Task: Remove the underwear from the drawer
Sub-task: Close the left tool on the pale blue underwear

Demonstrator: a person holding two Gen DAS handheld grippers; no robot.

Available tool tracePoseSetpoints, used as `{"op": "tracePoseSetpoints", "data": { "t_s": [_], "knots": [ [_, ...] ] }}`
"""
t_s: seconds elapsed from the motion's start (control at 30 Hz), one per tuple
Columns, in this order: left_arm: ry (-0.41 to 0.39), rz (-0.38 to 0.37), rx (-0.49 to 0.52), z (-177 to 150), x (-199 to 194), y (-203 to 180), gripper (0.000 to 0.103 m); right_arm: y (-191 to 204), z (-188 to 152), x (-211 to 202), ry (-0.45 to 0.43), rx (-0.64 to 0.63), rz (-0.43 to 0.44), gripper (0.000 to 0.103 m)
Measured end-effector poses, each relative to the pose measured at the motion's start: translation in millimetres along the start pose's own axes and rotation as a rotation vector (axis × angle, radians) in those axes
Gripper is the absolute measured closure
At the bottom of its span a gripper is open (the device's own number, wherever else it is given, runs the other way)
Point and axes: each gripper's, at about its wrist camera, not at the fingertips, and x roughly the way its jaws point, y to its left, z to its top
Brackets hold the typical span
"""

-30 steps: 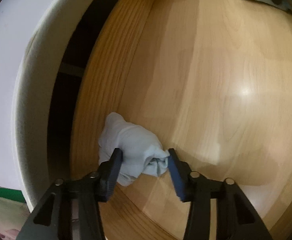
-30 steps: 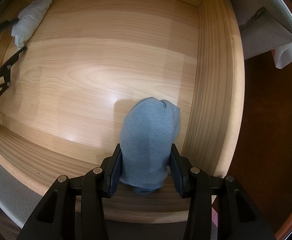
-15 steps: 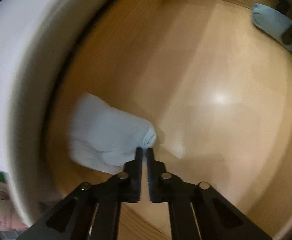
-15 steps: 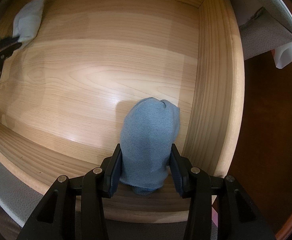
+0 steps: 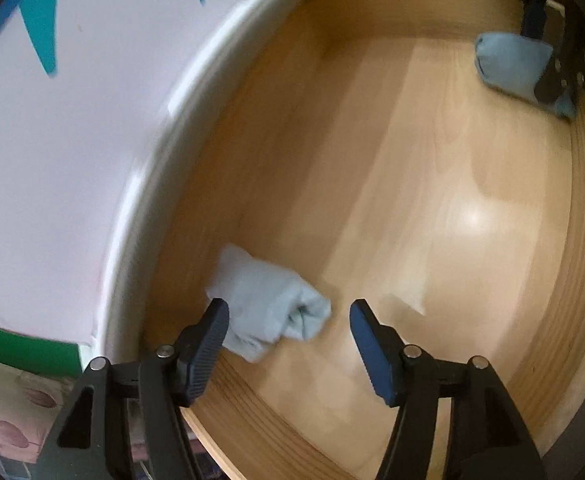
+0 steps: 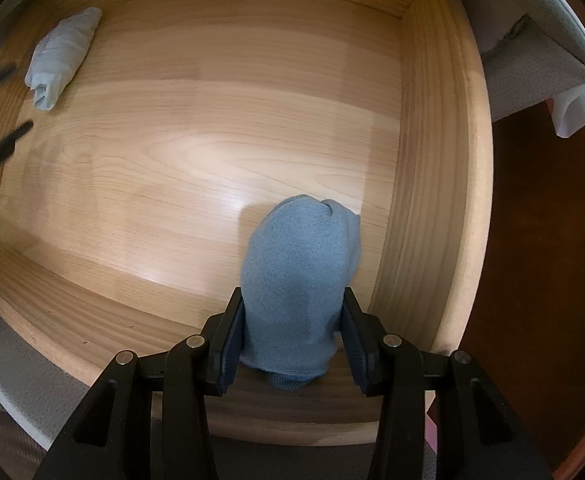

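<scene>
Left gripper [image 5: 288,326] gapes wide, seemingly over the pale roll [image 5: 266,312]; right gripper [image 6: 292,332] clamps the blue roll [image 6: 300,288] in the drawer [image 6: 432,184].

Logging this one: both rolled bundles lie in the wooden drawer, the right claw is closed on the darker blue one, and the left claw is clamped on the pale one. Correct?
Not quite. The left claw is open: in the left wrist view the pale bundle lies between its spread fingers, ungripped. The rest holds: the right claw is closed on the darker blue bundle, both in the wooden drawer.

Dark brown floor [image 6: 540,280], white printed box [image 5: 72,120], possibly cardboard
</scene>
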Motion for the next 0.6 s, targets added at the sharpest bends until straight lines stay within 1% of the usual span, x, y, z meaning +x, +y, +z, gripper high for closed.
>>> {"op": "tracePoseSetpoints", "data": {
  "t_s": [0.03, 0.1, 0.2, 0.3, 0.4, 0.5, 0.6],
  "knots": [
    [0.001, 0.009, 0.001, 3.8, 1.0, 1.1, 0.038, -0.5, -0.4, -0.4, 0.000, 0.000, 0.001, 0.060],
    [0.011, 0.015, 0.009, 1.4, 7.0, 9.7, 0.038, -2.3, -1.4, -0.9, -0.001, -0.002, 0.004, 0.060],
    [0.038, 0.039, 0.022, -0.2, 24.9, 11.8, 0.039, -4.9, -2.2, -2.0, -0.001, -0.003, 0.004, 0.060],
    [0.017, 0.081, 0.065, -1.3, 27.6, 2.6, 0.035, -5.5, -2.4, -1.7, -0.001, -0.004, 0.006, 0.060],
    [0.011, 0.127, 0.104, -3.5, 30.4, -5.8, 0.035, -8.4, -2.7, -2.5, -0.001, -0.007, 0.009, 0.060],
    [0.018, 0.129, 0.114, -3.9, 32.4, -10.1, 0.035, -9.9, -2.3, -3.7, -0.001, -0.007, 0.012, 0.059],
    [0.042, 0.120, 0.104, -2.7, 41.4, -11.3, 0.035, -12.0, -1.8, -4.5, -0.001, -0.007, 0.015, 0.059]
  ]
}}
